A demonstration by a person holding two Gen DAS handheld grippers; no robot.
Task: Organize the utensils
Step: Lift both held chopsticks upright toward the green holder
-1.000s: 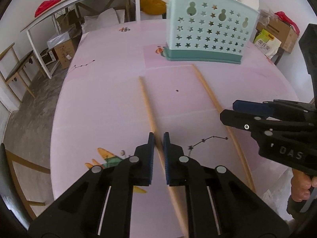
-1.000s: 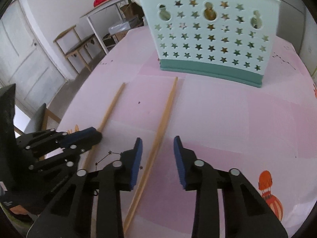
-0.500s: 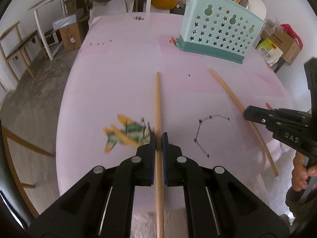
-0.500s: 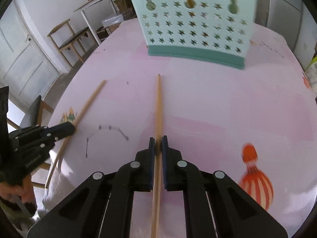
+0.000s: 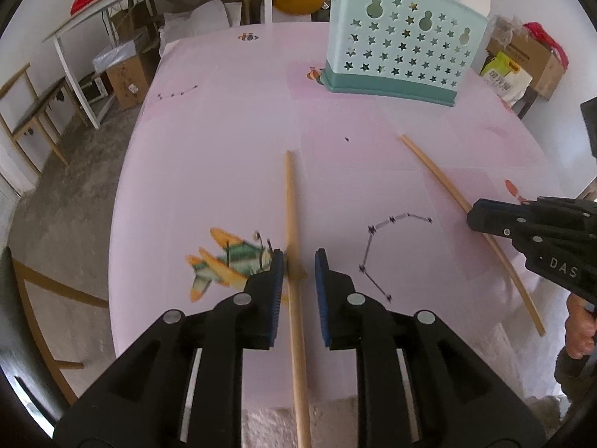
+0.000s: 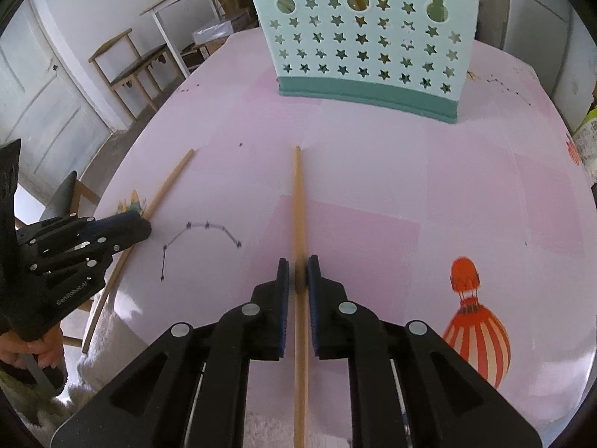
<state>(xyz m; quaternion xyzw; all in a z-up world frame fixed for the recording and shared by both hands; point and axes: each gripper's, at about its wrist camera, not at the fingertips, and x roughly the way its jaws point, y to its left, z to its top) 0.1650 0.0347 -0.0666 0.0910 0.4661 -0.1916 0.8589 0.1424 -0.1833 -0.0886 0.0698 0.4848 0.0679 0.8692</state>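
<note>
Two wooden chopsticks lie on the pink tablecloth in front of a mint star-punched utensil holder that has sticks poking from its top. My left gripper straddles the left chopstick. Its jaws are opening: the stick rests near the left pad, with a gap to the right one. My right gripper is on the right chopstick. Its jaws are just beginning to open, and the pads still touch the stick. Each gripper shows in the other's view, the left gripper and the right gripper.
The table's near edge lies just under both grippers, and the chopsticks' near ends overhang it. A wooden chair and a white trestle table stand off to the left. Cardboard boxes sit at the right. A person's hand holds the right gripper.
The right jaws, open around their chopstick a second ago, have shut on it. The left jaws, shut on their chopstick half a second ago, have now parted.
</note>
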